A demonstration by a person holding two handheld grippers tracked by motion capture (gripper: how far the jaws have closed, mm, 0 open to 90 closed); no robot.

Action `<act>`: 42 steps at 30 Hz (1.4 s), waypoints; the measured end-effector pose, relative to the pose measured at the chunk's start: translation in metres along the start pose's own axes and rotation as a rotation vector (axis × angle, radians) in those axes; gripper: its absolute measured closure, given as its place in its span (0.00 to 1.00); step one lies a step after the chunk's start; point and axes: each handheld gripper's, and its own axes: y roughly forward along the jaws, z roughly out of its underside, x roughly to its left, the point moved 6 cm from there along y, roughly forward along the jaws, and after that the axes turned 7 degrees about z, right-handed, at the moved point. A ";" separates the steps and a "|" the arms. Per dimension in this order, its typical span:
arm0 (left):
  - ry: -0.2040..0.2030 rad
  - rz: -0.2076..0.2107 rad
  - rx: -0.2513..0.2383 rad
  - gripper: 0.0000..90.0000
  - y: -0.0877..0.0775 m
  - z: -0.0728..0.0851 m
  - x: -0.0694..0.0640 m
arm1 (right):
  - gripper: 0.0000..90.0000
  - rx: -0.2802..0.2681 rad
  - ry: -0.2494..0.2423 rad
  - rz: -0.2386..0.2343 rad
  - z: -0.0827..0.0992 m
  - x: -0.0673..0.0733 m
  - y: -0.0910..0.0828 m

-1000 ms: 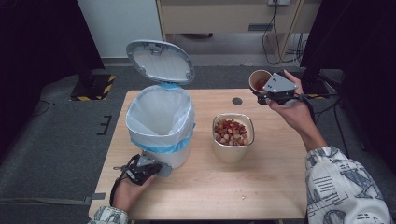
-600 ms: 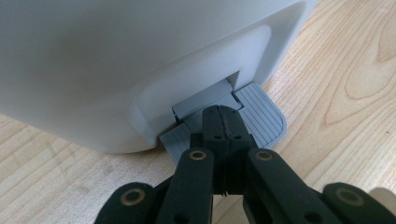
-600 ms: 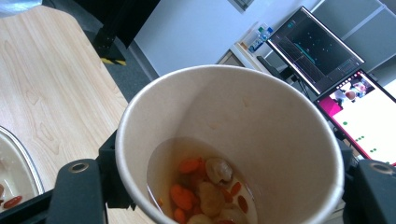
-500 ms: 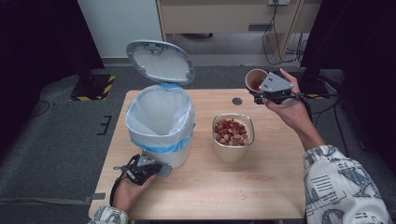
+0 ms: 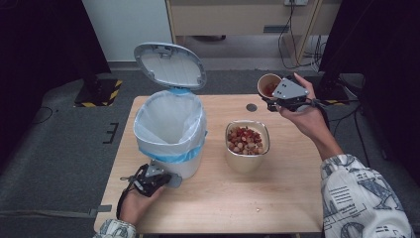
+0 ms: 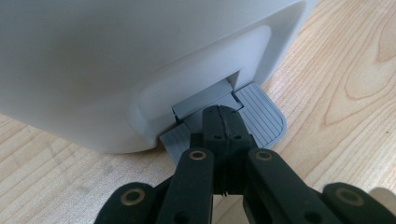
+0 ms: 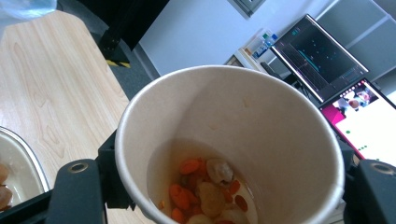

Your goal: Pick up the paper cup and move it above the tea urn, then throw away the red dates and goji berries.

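A white pedal bin [image 5: 171, 129] with a white liner stands at the table's left, its grey lid [image 5: 170, 65] raised. My left gripper [image 5: 166, 178] is shut with nothing between its jaws, and its tips [image 6: 223, 122] rest on the bin's grey pedal [image 6: 264, 114]. My right gripper [image 5: 275, 96] is held above the table's far right corner, shut on a paper cup [image 5: 269, 85]. The cup [image 7: 243, 116] is tilted and has orange and pale food scraps at its bottom. One black finger [image 7: 77, 186] shows beside the cup's wall.
A square bowl [image 5: 246, 144] of reddish and pale food pieces sits mid-table, right of the bin. A small dark disc [image 5: 251, 107] lies near the wooden table's [image 5: 277, 198] far edge, and a crumb [image 5: 257, 210] near the front. Monitors [image 7: 327, 60] stand beyond the table.
The right hand has carried the cup a little to the left. The left gripper stays on the pedal and the lid stays up.
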 end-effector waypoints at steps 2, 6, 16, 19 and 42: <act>0.000 0.000 0.000 1.00 0.000 0.000 0.000 | 0.31 -0.005 -0.011 -0.003 -0.002 0.002 0.000; 0.000 0.000 0.000 1.00 0.000 0.000 0.000 | 0.31 -0.012 -0.034 -0.012 -0.005 0.006 0.001; 0.000 0.000 0.000 1.00 0.000 0.000 0.000 | 0.31 -0.025 -0.067 -0.010 -0.008 0.009 0.001; 0.000 0.000 0.000 1.00 0.000 0.000 0.000 | 0.31 -0.033 -0.067 -0.015 -0.011 0.013 0.001; -0.001 0.000 -0.002 1.00 0.000 0.000 0.000 | 0.31 -0.043 -0.107 -0.057 -0.010 0.030 -0.008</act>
